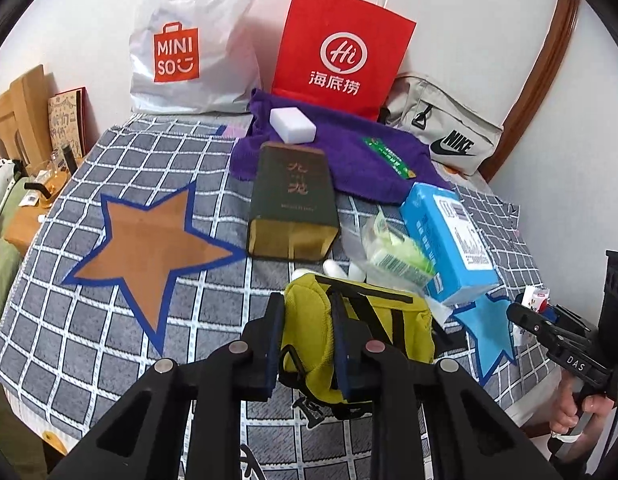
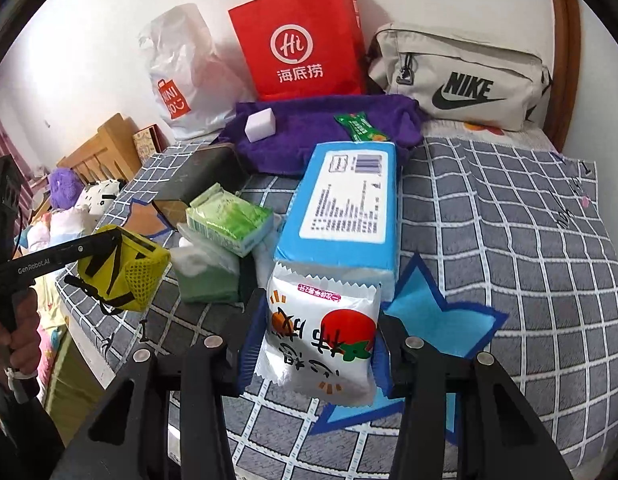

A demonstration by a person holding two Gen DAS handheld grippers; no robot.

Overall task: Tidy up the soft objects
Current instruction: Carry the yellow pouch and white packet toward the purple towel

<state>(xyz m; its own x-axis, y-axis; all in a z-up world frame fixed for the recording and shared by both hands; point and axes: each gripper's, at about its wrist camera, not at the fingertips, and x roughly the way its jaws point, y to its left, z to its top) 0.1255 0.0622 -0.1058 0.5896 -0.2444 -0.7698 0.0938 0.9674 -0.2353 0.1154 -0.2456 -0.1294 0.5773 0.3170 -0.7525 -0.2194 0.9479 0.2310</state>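
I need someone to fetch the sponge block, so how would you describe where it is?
Find the red paper bag standing against the wall. In front of it lies a purple towel, and the sponge rests on the towel's left part. It is a plain white block, unlike the green packet also lying on the towel.

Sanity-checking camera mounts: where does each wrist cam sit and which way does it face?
Left wrist: on the left gripper, angled down across the checked grey blanket; jaws clamp a yellow mesh pouch; right gripper and a hand at right edge.
Right wrist: on the right gripper, same tilt; jaws hold a white snack packet; left gripper at left.
Shared: red paper bag, blue tissue pack.
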